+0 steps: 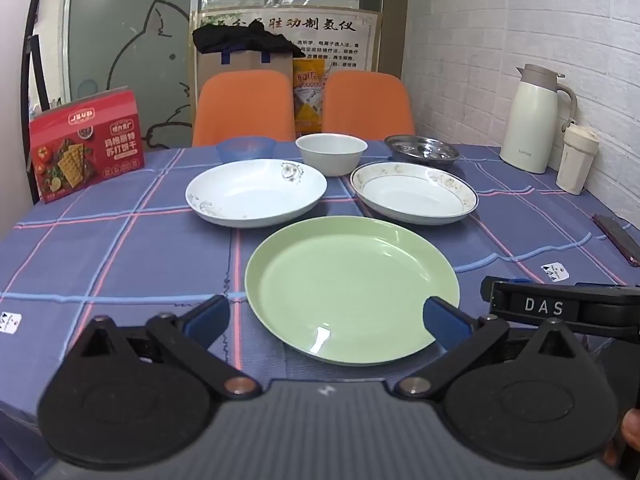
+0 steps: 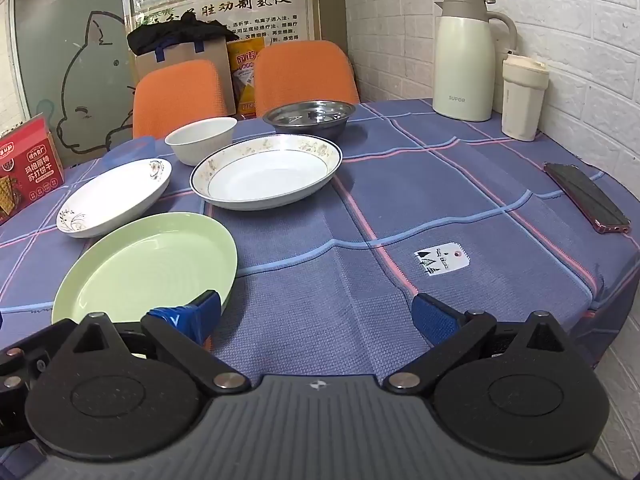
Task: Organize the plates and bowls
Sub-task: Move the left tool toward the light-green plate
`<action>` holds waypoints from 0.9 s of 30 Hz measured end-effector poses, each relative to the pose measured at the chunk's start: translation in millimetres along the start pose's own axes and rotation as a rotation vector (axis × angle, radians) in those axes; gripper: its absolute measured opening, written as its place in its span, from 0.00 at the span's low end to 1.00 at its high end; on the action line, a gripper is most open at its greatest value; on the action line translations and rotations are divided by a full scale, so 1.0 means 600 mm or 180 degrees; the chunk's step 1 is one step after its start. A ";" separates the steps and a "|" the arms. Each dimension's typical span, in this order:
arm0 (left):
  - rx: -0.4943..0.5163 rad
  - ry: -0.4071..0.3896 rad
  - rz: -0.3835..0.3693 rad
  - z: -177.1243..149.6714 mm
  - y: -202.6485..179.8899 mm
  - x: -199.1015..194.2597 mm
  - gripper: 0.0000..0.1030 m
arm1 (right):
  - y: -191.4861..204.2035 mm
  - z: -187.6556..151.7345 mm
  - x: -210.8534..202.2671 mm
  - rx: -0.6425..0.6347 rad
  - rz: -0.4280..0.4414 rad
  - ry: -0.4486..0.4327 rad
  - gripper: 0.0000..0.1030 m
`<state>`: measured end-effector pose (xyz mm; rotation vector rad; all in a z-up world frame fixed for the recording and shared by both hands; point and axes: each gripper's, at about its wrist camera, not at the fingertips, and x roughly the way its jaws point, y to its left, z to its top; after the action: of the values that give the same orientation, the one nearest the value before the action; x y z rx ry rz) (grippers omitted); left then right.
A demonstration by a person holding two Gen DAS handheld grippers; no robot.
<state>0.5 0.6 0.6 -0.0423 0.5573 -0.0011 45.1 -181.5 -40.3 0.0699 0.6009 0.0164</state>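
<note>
Both grippers, left (image 1: 326, 322) and right (image 2: 316, 316), hover spread and empty. Nearest lies the smooth round green plate (image 1: 352, 288) on woven checked cloth (image 2: 360, 208); beyond it two glossy white plates (image 1: 256, 192) (image 1: 414, 192), then blue (image 1: 245, 148), white (image 1: 331, 154) and steel (image 1: 422, 149) bowls.

White thermos jug (image 2: 464, 60): brand "SUPOR" printed low on its body. Right gripper (image 1: 560, 306), seen from the left wrist: white letters "DAS". Red cracker box (image 1: 86, 146) and wall poster (image 1: 288, 40): Chinese characters, the poster's headline ending "制氢仪".
</note>
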 end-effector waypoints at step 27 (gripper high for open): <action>0.0001 -0.0060 -0.0052 0.000 -0.005 -0.007 1.00 | 0.003 0.002 -0.007 -0.0027 0.0019 -0.0023 0.87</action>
<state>-2.8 -2.5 2.8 -0.0465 0.5381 -0.0168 42.0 -179.7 -36.7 0.0635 0.5935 0.0246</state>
